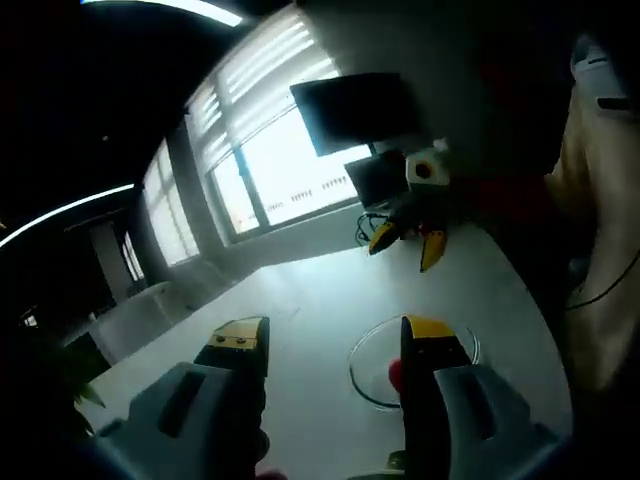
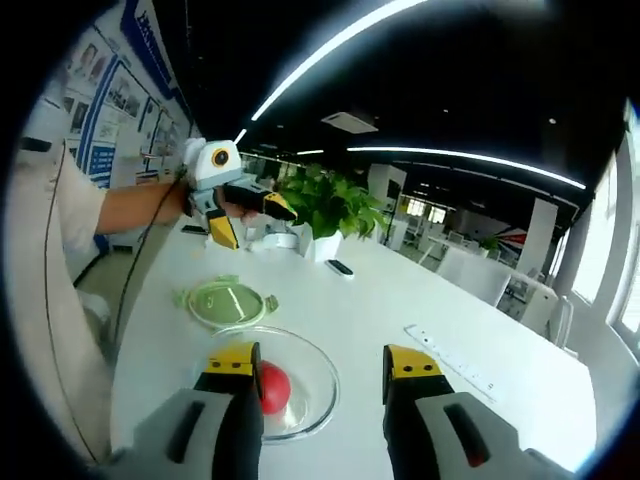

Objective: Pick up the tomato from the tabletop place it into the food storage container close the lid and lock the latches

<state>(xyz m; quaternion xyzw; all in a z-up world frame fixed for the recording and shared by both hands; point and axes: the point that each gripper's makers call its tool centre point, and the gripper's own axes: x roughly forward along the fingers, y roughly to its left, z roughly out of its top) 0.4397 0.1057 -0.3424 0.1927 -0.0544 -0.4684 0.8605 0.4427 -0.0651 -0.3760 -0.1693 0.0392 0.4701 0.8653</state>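
- Jaws of the right gripper (image 2: 322, 372) spread wide, holding nothing; left gripper (image 1: 335, 338) likewise open and empty.
- Tomato (image 2: 273, 387) already inside the clear food storage container (image 2: 312, 372) on the white table (image 2: 400, 300).
- Green lid (image 2: 226, 302) just beyond the container, flat on the table.
- Best fetched by its rim, lowered level, then each latch pressed.

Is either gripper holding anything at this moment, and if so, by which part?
Nothing is held. Left gripper and right gripper are both open; the tomato sits in the container.
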